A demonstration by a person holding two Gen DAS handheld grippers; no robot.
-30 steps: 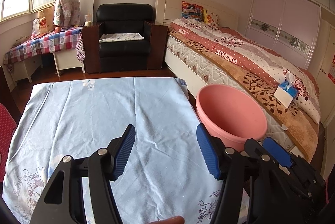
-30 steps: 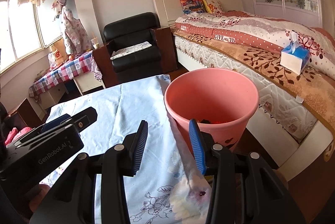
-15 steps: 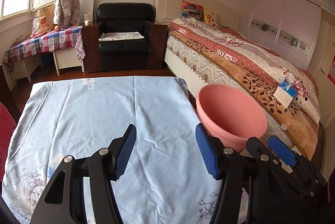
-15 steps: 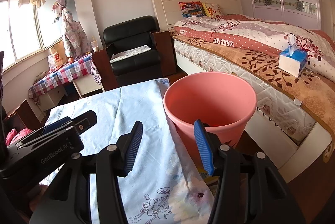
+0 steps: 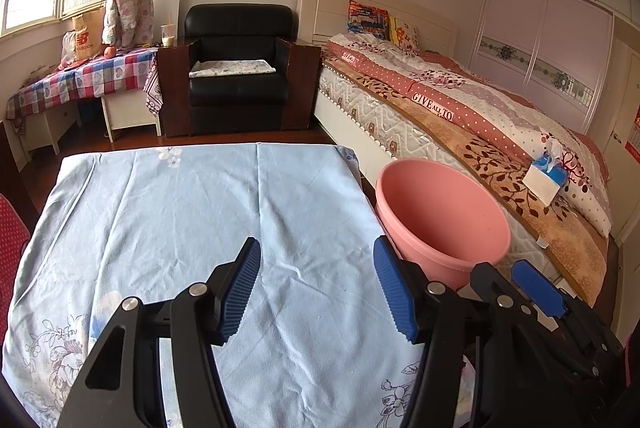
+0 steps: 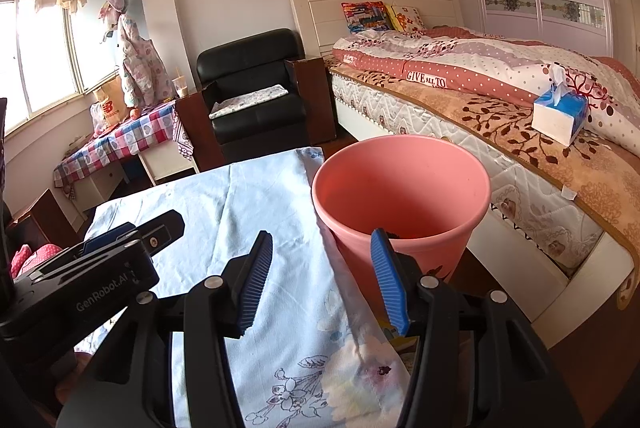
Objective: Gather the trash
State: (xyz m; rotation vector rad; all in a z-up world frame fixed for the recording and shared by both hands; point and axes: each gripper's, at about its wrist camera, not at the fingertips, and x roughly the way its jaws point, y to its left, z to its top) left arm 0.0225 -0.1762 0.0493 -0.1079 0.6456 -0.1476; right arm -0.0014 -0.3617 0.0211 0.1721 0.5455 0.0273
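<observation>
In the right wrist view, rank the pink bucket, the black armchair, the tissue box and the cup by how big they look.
1. pink bucket, though it is nearest the camera
2. black armchair
3. tissue box
4. cup

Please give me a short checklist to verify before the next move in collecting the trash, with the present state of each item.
1. Right gripper open and holding nothing: ok; its jaws have just been opening.
2. Left gripper open and holding nothing: ok.
3. Pink bucket upright beside the table: ok.
4. Trash left on the blue tablecloth: none visible, ok.
5. What lies inside the bucket: cannot tell, only a dark bit shows.
</observation>
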